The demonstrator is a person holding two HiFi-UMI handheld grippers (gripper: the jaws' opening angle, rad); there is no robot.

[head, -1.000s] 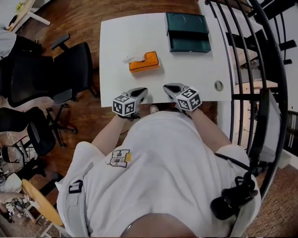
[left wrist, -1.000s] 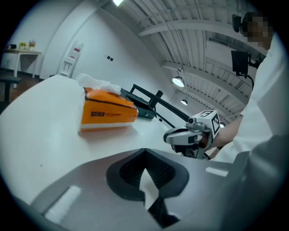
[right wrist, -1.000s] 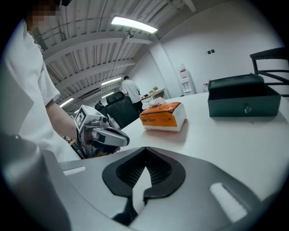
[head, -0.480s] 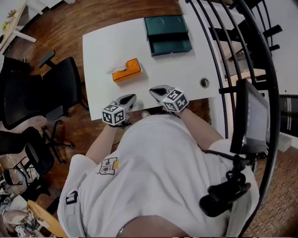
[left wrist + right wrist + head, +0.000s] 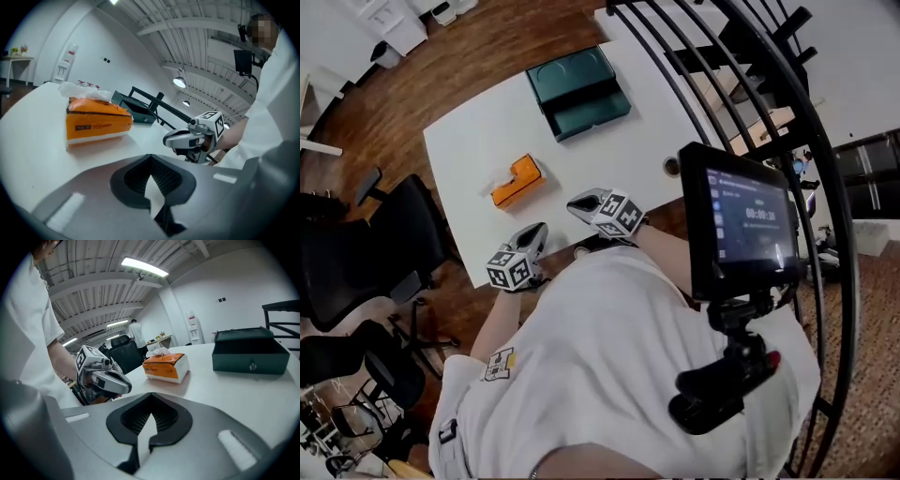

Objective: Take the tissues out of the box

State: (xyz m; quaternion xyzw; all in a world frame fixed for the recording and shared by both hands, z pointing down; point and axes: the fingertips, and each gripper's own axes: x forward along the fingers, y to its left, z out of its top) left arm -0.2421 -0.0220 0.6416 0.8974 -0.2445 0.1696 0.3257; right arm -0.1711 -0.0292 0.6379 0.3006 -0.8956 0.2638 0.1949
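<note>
An orange tissue box (image 5: 517, 180) lies on the white table (image 5: 478, 141), a white tissue (image 5: 77, 89) sticking out of its top. The same tissue box (image 5: 96, 123) fills the left of the left gripper view, and the tissue box (image 5: 166, 365) sits mid-table in the right gripper view. My left gripper (image 5: 536, 232) hovers at the table's near edge, shut and empty. My right gripper (image 5: 579, 201) is beside it, a little nearer the box, also shut and empty. Neither touches the box.
A dark green case (image 5: 577, 91) stands at the table's far side, right of the box. Black office chairs (image 5: 366, 244) stand left of the table. A black railing (image 5: 750, 103) and a mounted screen (image 5: 741, 220) are on the right. A round hole (image 5: 671, 166) marks the table's right edge.
The head view has swung, so table and box sit further left and tilted, and the screen has come into sight. Both grippers stay shut near the table's near edge.
</note>
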